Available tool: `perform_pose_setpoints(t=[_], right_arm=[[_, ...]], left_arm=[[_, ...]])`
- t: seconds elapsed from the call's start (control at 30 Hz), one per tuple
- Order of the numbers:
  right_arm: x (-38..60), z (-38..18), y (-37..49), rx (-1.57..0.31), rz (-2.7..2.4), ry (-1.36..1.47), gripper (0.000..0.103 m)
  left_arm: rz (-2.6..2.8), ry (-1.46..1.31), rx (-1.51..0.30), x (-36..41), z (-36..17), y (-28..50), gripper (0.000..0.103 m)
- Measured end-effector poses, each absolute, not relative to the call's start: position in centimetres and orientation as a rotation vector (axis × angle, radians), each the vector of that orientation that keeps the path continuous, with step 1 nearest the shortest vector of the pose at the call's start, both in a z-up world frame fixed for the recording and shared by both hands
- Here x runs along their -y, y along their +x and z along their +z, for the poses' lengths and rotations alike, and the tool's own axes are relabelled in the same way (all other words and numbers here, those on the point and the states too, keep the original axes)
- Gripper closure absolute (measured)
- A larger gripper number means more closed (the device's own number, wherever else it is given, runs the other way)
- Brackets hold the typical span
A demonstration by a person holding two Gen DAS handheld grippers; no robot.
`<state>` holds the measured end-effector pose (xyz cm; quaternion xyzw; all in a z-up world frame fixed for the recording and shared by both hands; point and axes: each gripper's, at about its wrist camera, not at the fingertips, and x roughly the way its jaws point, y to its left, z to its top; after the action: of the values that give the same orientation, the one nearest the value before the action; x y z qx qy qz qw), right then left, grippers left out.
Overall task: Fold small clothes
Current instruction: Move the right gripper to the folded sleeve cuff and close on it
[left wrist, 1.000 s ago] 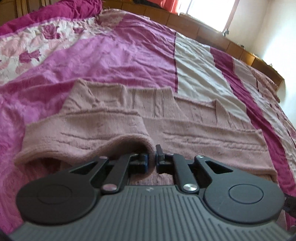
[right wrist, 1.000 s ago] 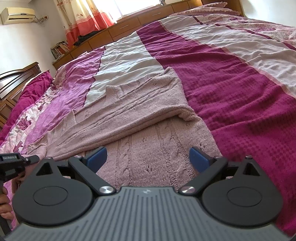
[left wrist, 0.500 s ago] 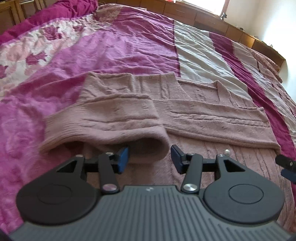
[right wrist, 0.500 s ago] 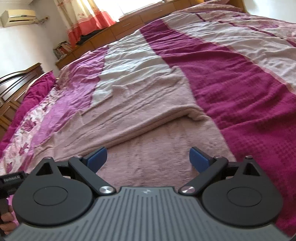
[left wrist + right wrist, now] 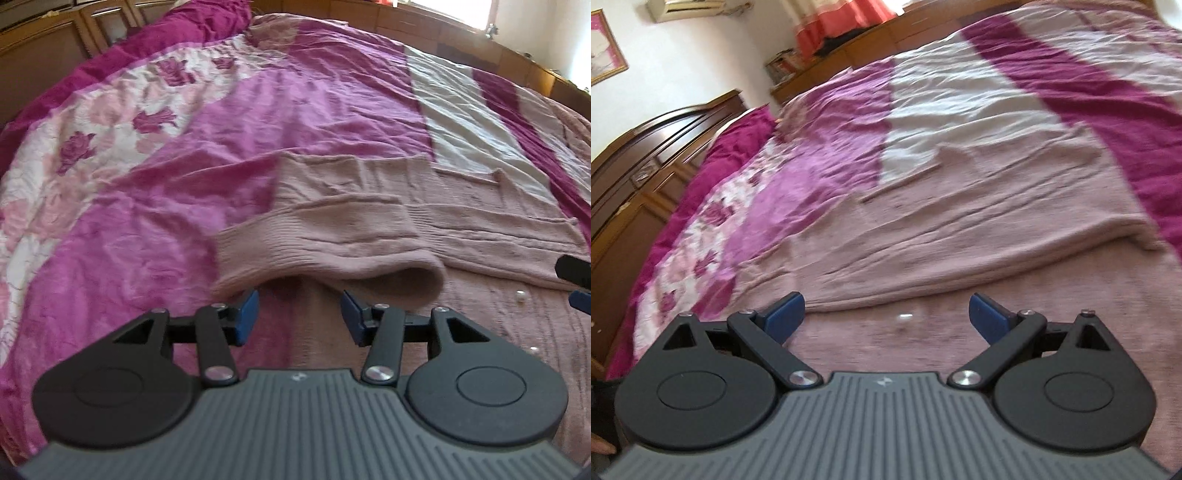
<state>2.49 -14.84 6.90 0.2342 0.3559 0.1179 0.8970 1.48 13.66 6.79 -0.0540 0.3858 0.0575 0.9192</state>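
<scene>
Dusty-pink cable-knit sweater (image 5: 461,221) spread flat on a bed under a magenta, pale-pink and cream striped quilt (image 5: 192,184), with one ribbed sleeve (image 5: 332,240) folded across the body, cuff end lying loose and arched just ahead of the blue pads. Left hand-held gripper (image 5: 297,314) spread, nothing between its jaws, pads clear of the knit. Right hand-held gripper (image 5: 886,314) spread wide as well, empty, hovering above the lower body of the same sweater (image 5: 979,229); view here blurred, so fine detail not readable. Small pearly buttons (image 5: 521,295) visible on the front near the right edge.

Risks from here, as judgement: folded sleeve likely to spring or slide back, since thick knit holds a crease poorly and the cuff sits raised rather than pressed flat. Next pinch could catch only the top layer, dragging the sleeve out of place. Soft, rumpled quilt underneath may bunch and get grabbed along with the knit. Buttons could snag a pad.
</scene>
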Motion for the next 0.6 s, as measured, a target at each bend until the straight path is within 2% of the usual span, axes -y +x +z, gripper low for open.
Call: perform_pose_setpoints(t=[0.43,0.6], right_arm=[[5.8,6.1,10.3,-0.915,0.453,0.500,0.006],[2.9,4.8,12.3,-0.996,0.462,0.413,0.015]], left_arm=[[0.133,-0.177,-0.824,-14.8,5.1,2.4,0.052],[0.135,-0.184,-0.826,-14.8,4.7,2.4,0.052]])
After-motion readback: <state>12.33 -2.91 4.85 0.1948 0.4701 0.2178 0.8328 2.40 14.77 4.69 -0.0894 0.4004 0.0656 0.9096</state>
